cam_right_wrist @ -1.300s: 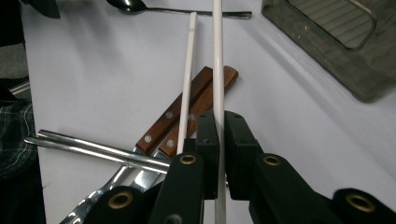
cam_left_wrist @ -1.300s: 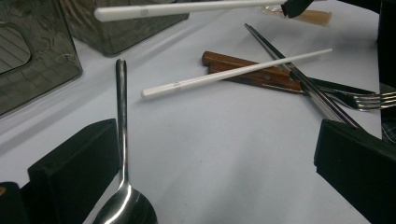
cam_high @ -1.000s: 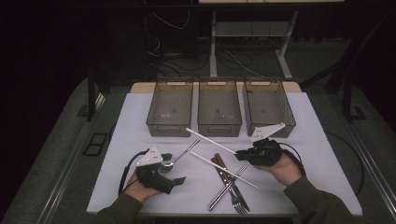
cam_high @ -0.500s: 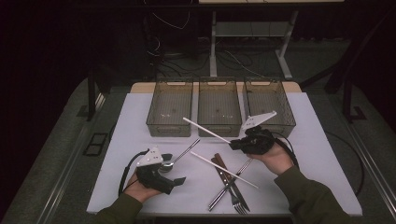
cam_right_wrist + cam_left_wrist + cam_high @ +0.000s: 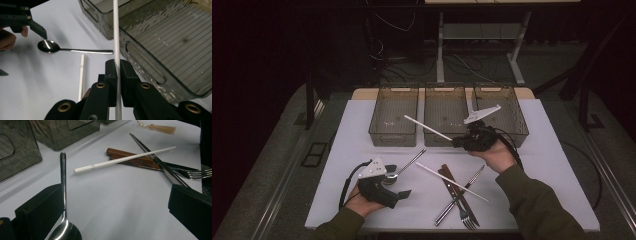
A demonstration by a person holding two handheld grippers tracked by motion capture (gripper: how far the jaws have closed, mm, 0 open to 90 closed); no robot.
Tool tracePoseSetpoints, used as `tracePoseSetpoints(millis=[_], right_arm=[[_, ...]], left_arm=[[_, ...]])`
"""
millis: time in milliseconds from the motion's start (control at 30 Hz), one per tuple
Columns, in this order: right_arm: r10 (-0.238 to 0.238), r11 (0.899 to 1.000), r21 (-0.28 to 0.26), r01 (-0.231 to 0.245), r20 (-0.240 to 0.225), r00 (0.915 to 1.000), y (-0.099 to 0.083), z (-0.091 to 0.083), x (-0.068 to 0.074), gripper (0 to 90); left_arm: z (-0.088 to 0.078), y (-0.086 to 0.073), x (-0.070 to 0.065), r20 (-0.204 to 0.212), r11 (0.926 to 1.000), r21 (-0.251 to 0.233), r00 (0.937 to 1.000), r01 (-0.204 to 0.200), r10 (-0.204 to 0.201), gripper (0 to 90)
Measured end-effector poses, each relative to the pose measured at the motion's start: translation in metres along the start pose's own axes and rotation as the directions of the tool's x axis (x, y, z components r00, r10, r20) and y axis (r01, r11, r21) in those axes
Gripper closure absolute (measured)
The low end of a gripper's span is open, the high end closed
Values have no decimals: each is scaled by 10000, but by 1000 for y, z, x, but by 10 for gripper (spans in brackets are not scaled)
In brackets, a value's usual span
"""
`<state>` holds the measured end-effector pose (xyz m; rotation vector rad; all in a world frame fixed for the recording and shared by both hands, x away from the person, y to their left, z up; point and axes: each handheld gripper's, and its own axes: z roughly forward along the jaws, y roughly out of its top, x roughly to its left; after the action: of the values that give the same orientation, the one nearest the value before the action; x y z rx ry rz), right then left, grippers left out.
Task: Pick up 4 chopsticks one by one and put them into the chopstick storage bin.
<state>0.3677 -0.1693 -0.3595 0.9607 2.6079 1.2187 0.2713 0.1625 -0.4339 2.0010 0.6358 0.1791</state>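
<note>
Right gripper [image 5: 457,142], in the high view, is clamped on a white chopstick [image 5: 428,127] and carries it in the air at the front wall of the middle bin [image 5: 445,90]. The stick's free end reaches out over the gap between the middle bin and the left bin [image 5: 393,90]. The left gripper [image 5: 398,184] rests well in front of the middle bin with its jaws spread and nothing between them. The spoon [image 5: 404,169] lies beside its inner jaw; contact cannot be judged from here. A second white chopstick [image 5: 452,182], a pair of metal chopsticks [image 5: 460,196], a wooden-handled utensil [image 5: 448,176] and a fork [image 5: 468,220] lie crossed in front of the middle bin.

Left gripper view: the jaws stand wide apart. The spoon [image 5: 63,195] runs along the inner jaw, apparently just touching.

Right gripper view: the pads close on the white chopstick [image 5: 116,30] near one end, so most of its length overhangs. The middle bin's wall [image 5: 140,57] is just beside the jaws.

Procedure, as judged: raise the stick until it clears the rim. Turn it parallel to the bin's long side. Lower it inside before opening the jaws; a long overhang can catch the rim and swing.
</note>
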Motion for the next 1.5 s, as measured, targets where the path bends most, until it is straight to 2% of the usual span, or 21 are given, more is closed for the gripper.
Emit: tracePoseSetpoints(millis=[300, 367, 767, 933, 1000, 1100, 1200, 1267, 1400, 1500], right_arm=[[-43, 9999, -125, 44, 135, 9999, 18, 6, 0, 857], [-57, 9995, -300, 62, 194, 9998, 22, 7, 0, 858], [-267, 9982, -527, 295, 522, 9983, 58, 21, -1, 856], [-225, 9986, -454, 263, 811, 9965, 75, 34, -2, 856], [-156, 9988, -452, 195, 842, 9963, 81, 42, -4, 856], [-155, 9994, -305, 190, 1128, 9935, 90, 57, -7, 856], [184, 9994, -314, -150, 1123, 9935, 101, 75, -13, 856], [249, 9993, -294, -216, 1182, 9927, 104, 79, -14, 856], [403, 9991, -174, -383, 1342, 9901, 114, 94, -19, 856], [526, 9983, -305, -488, 1424, 9884, 120, 103, -21, 856]], left_arm=[[0, 0, -1, 25, 9999, -78, 10000, 75, -75, 0], [0, 0, -1, 39, 10000, -53, 10000, 41, -41, 0], [0, 1, -1, 44, 10000, -62, 10000, 40, -40, 0], [1, 1, -1, 59, 10000, -79, 10000, 59, -59, 0], [1, 1, -1, 68, 9999, -99, 10000, 48, -47, 0], [1, 1, -1, 61, 9999, -103, 10000, 20, -20, 0], [1, 1, 0, 62, 10000, -68, 10000, -21, 21, 0], [1, 1, 0, 36, 9998, -186, 10000, 86, -85, 0], [0, 1, 0, 90, 9998, -175, 9999, 54, -53, 0], [0, 1, 0, 128, 9998, -178, 9999, 50, -47, 0]])
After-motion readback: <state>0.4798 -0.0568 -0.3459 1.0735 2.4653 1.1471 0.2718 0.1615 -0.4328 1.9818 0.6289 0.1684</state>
